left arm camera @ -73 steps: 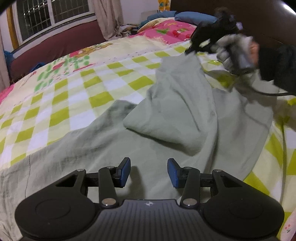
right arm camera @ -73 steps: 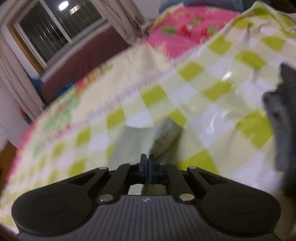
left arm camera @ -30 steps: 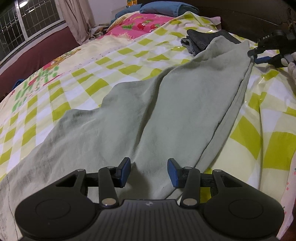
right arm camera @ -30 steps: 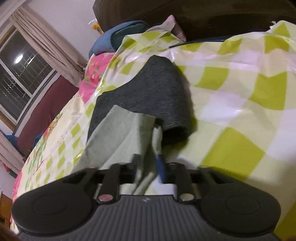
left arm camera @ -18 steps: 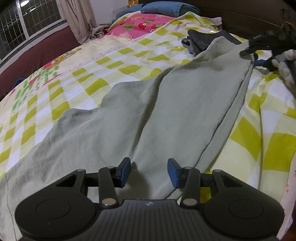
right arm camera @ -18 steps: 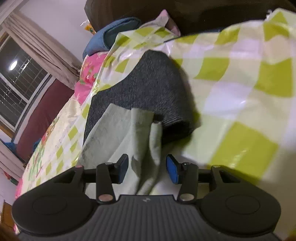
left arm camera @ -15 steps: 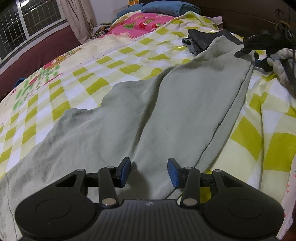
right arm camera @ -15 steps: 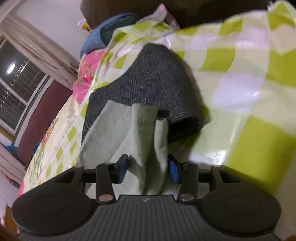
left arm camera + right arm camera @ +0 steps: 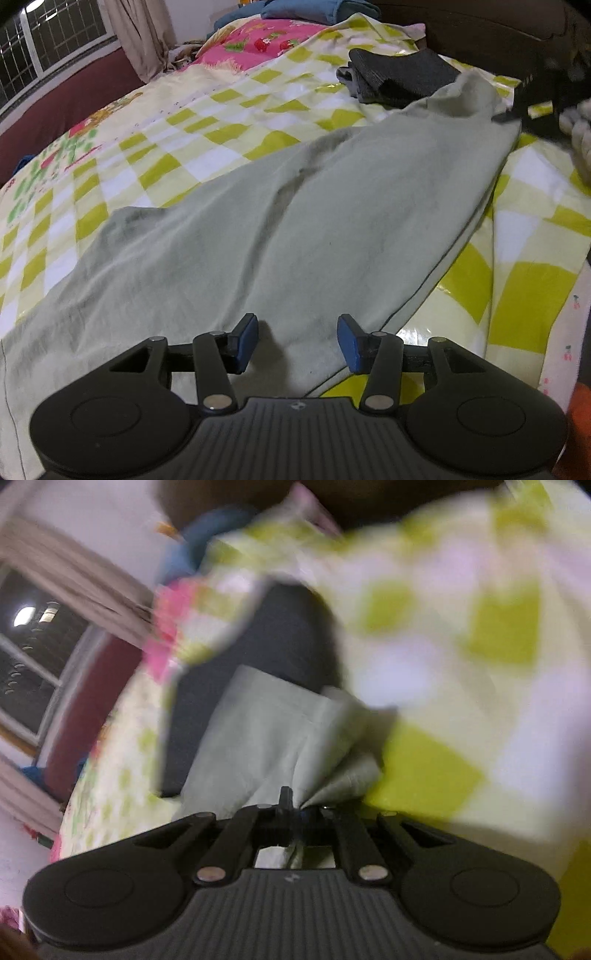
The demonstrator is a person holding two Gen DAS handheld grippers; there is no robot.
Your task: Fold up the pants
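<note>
Pale grey-green cotton pants [image 9: 295, 229] lie spread flat across a yellow-green and white checked bedspread [image 9: 207, 122], reaching from just ahead of the left gripper [image 9: 297, 341] away toward the far right. Left jaws stand apart, blue pads [image 9: 247, 338] clear of the cloth, with pant fabric lying between and beyond them. Right gripper [image 9: 291, 808] has its jaws pressed together, pinching a bunched corner of the pants; fabric fans out forward and to the left of the jaws (right wrist view heavily blurred). Dark grey folded garment [image 9: 399, 79] sits on the bedspread just past the pants' far end, partly under it. Pink strawberry-print blanket [image 9: 266, 42] lies farther back.
</note>
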